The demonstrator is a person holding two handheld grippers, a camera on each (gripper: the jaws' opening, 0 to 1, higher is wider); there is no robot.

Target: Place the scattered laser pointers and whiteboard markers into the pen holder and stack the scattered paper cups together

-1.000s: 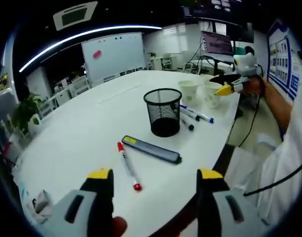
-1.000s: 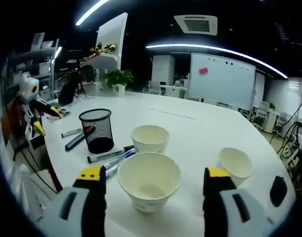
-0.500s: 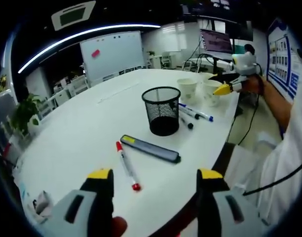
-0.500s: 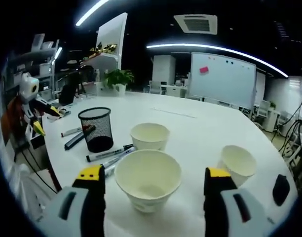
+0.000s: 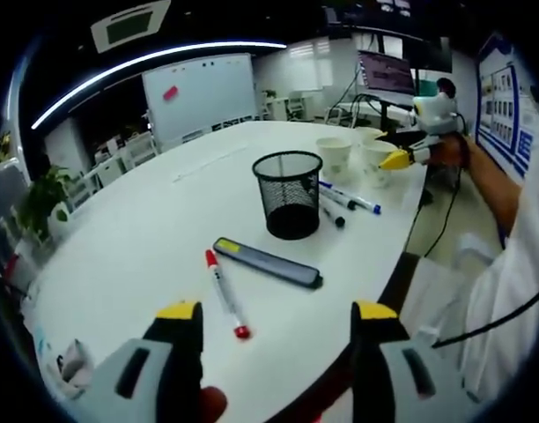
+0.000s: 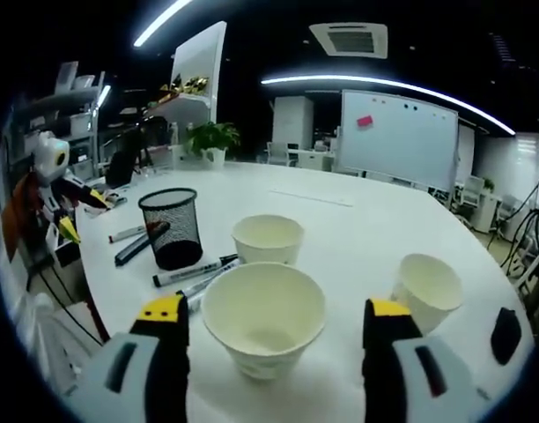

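In the left gripper view, the left claw [image 5: 274,322] hangs over the near edge of the white bench [image 5: 129,238] with its jaws spread wide and nothing between them. A red-capped whiteboard marker [image 5: 224,289] lies just ahead at about 11 o'clock of the claw. Beyond it, a dark flat laser pointer [image 5: 268,263] with a yellow label lies crosswise at 12 o'clock. The black mesh pen holder [image 5: 289,195] stands upright farther off at 12 o'clock. More markers [image 5: 344,199] lie just beside it toward 1 o'clock.

In the right gripper view, the right claw [image 6: 275,330] is also wide open and grips nothing. The nearest paper cup [image 6: 263,319] stands upright on the bench between the jaw tips, apart from both. A second paper cup [image 6: 268,239] stands behind it at 12 o'clock. A third paper cup [image 6: 425,289] stands at 2 o'clock. The pen holder sits at 10 o'clock, with two markers [image 6: 192,274] lying between it and the nearest cup.
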